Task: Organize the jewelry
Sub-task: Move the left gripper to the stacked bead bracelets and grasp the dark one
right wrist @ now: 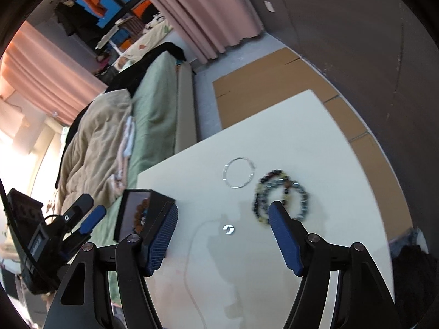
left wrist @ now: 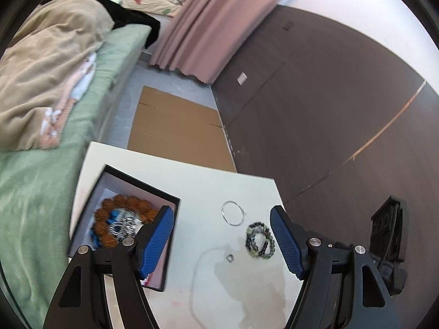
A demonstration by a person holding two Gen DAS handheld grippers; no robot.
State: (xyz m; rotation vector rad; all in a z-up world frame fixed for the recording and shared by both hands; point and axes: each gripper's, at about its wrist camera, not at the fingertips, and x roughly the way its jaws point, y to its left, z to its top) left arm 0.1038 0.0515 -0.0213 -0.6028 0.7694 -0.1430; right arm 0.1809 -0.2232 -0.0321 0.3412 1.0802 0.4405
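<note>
Above the table (left wrist: 247, 189), both grippers, left (left wrist: 222, 242) and right (right wrist: 222, 237), gape wide and empty; bangle (left wrist: 233, 213), beads (left wrist: 260, 240) and ring (left wrist: 229, 258) lie loose beside the box (left wrist: 170, 200).

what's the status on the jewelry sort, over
Both tongs, left and right, open, empty. Beaded bracelets, hoop, small ring loose on table. Box open. Nothing blocking.

The near corner of the box (left wrist: 118, 189) is covered by the left gripper's (left wrist: 222, 242) blue finger (left wrist: 157, 242). The brown bead bracelet (left wrist: 123, 205) inside is blurred. From the right wrist, only a sliver of the box's inside is seen. The thin cord (right wrist: 192, 246) is cut off at 6 o'clock. The small ring (right wrist: 228, 229) is too small to be made out.
</note>
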